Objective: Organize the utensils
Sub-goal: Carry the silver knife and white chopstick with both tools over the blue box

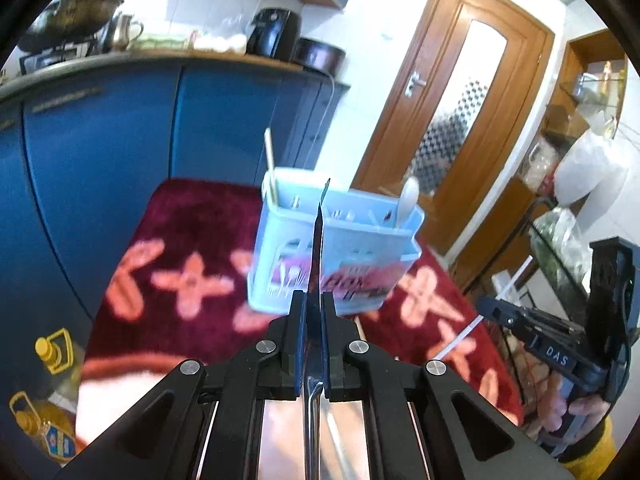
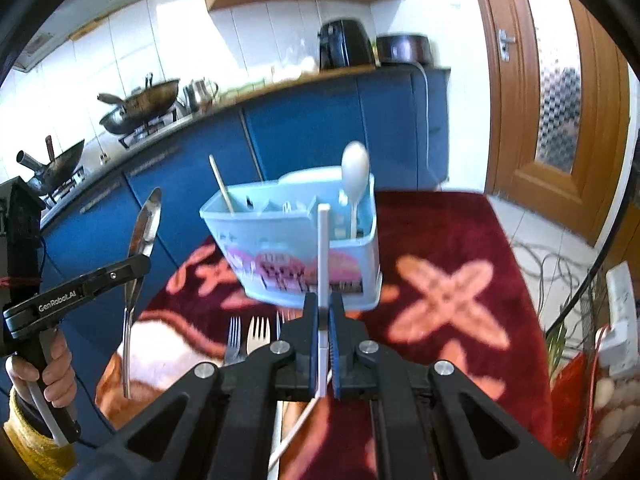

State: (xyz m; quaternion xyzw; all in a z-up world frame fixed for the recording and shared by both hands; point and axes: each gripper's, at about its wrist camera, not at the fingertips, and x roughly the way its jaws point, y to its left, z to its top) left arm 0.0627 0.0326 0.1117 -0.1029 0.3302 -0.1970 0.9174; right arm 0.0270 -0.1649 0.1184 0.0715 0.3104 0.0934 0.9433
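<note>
A light blue utensil holder (image 1: 332,248) stands on the red flowered table cloth; it also shows in the right wrist view (image 2: 296,248). It holds a white spoon (image 2: 354,176) and a wooden stick (image 2: 222,188). My left gripper (image 1: 314,308) is shut on a metal spoon (image 1: 318,240), seen edge-on, held up in front of the holder; the spoon's bowl shows in the right wrist view (image 2: 146,224). My right gripper (image 2: 323,312) is shut on a white plastic utensil handle (image 2: 323,256), pointing at the holder. It also shows in the left wrist view (image 1: 490,304).
Several forks (image 2: 256,336) lie on the cloth (image 2: 440,300) just before the holder. Blue cabinets (image 1: 120,140) with woks and a kettle stand behind. A wooden door (image 1: 460,112) is at right. Oil bottles (image 1: 44,420) stand on the floor at left.
</note>
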